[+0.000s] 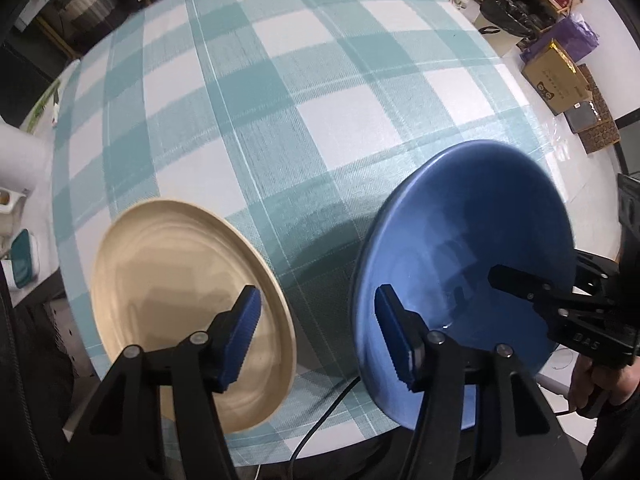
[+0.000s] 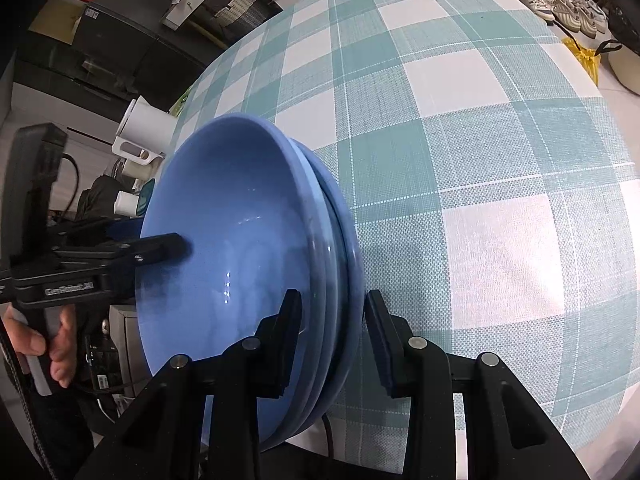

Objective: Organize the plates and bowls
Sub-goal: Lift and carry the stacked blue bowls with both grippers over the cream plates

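Note:
A beige plate (image 1: 180,280) lies on the teal-checked tablecloth (image 1: 320,100) near the table's front edge. To its right is a stack of blue bowls (image 1: 460,248), one nested in another (image 2: 240,240). My left gripper (image 1: 320,338) hangs above the gap between plate and bowls, pointing straight down, open and empty. One of its fingers (image 2: 160,250) shows blurred over the top bowl. My right gripper (image 2: 334,332) straddles the stack's near rim, one pad inside the top bowl and one outside the lower, shut on it; it also appears at the right (image 1: 538,266).
A black cable (image 1: 320,420) runs under the table's front edge. A white jug (image 2: 140,128) stands off the table's left side. Cardboard boxes (image 1: 556,76) and shoes (image 2: 560,0) lie on the floor beyond. A hand (image 2: 60,340) holds the left gripper's handle.

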